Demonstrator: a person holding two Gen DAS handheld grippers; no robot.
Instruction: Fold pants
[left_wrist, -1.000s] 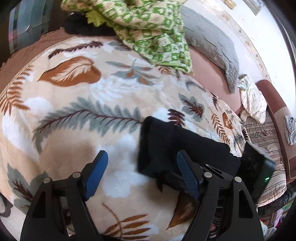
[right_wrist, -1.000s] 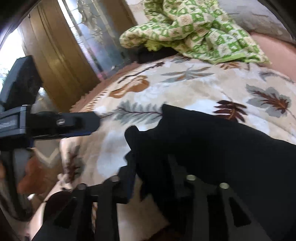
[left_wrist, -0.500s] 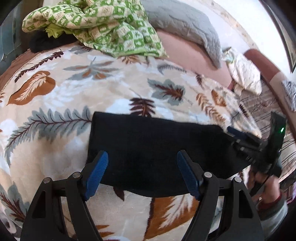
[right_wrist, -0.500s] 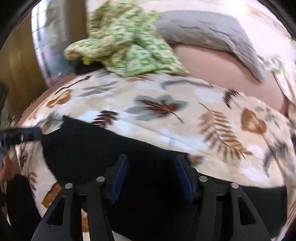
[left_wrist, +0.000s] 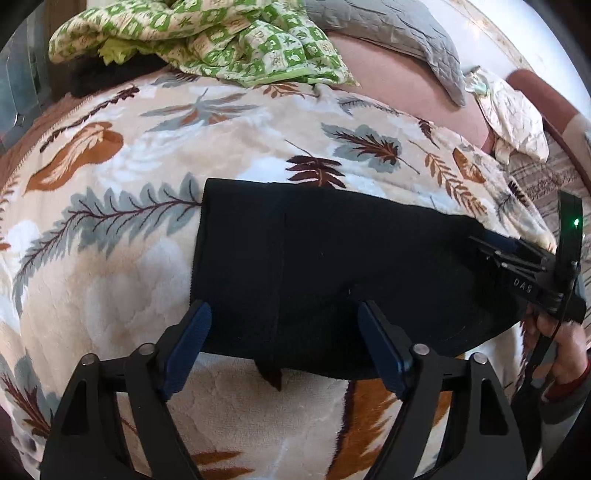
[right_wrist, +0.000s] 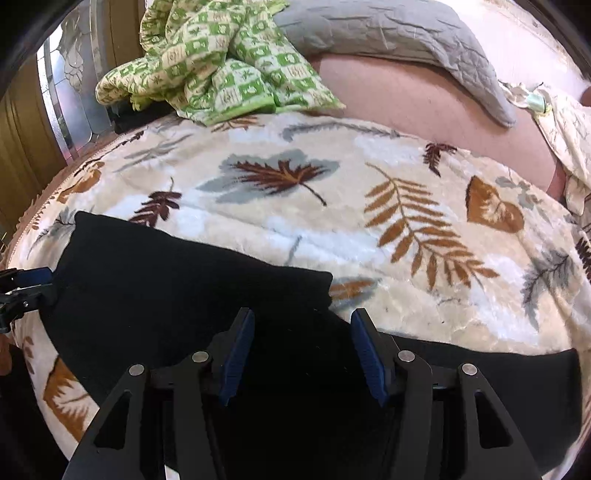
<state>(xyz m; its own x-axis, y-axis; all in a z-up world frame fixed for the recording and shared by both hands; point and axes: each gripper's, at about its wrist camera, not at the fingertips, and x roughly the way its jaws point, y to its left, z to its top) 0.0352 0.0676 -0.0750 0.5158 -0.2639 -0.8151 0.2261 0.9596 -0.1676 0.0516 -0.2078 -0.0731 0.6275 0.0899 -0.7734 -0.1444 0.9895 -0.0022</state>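
Black pants (left_wrist: 332, 258) lie folded flat in a wide band on the leaf-patterned blanket (left_wrist: 110, 280). My left gripper (left_wrist: 284, 332) hovers over their near edge, its jaws opening; the blue pads straddle the cloth without pressing it. At the pants' right end a hand holds my right gripper (left_wrist: 495, 247). In the right wrist view the pants (right_wrist: 166, 288) spread to the left and below, and my right gripper (right_wrist: 303, 347) stands open above the black cloth with nothing pinched. The left gripper's fingertips (right_wrist: 33, 277) show at the left edge.
A green checked quilt (left_wrist: 229, 40) and a grey pillow (left_wrist: 399, 33) lie at the back of the bed on a pink sheet (right_wrist: 424, 99). A cream crumpled cloth (left_wrist: 513, 118) lies at the right. A wooden door (right_wrist: 22, 140) stands at the left.
The right gripper carried the pants' end across, let it go and opened. The pants now lie flat in one band. The left gripper shifted over their near edge and widened.
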